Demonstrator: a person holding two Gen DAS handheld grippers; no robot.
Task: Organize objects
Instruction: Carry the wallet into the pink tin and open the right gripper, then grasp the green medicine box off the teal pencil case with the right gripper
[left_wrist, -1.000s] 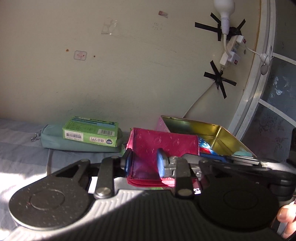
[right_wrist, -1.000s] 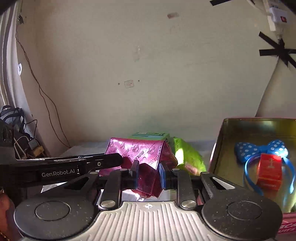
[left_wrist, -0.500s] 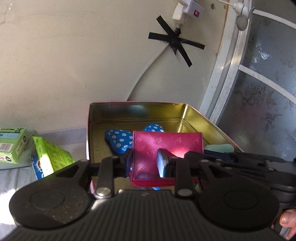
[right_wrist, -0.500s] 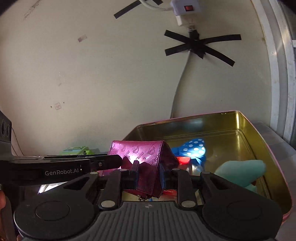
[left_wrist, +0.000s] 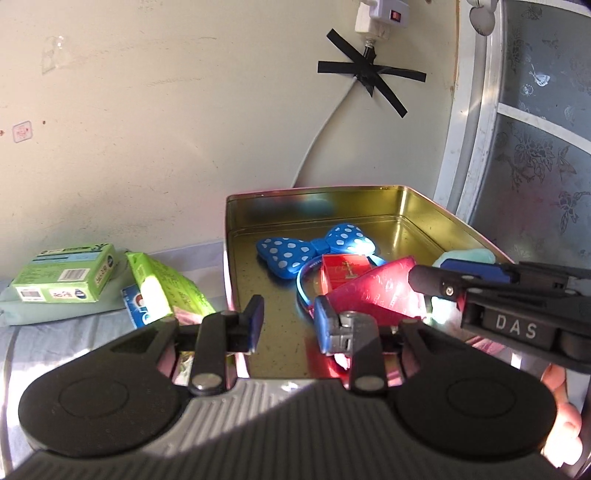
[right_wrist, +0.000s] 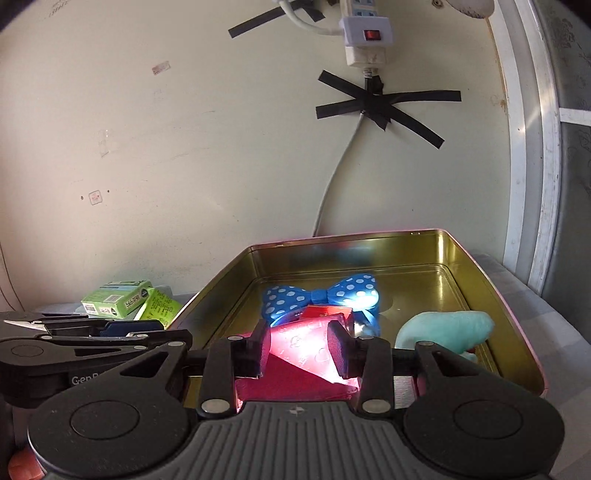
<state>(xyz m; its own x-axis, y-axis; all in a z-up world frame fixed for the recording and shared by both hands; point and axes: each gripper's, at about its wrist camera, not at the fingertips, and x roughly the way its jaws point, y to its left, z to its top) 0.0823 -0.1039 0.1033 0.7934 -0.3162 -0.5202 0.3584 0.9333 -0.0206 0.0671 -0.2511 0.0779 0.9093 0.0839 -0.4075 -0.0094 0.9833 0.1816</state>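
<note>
Only right wrist cam shows pink wallet lying betw open jaws.

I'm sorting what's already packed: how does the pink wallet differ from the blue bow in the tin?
The wallet is shiny plain pink; the bow is blue with white dots. The wallet lies near the tin's front edge, between the open right claw's fingers; the bow lies farther back, on a blue headband. Both lie inside the tin.

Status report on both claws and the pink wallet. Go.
Left claw open, right claw open. Pink wallet lying in gold tin, leaning on blue bow headband. Nothing blocking.
</note>
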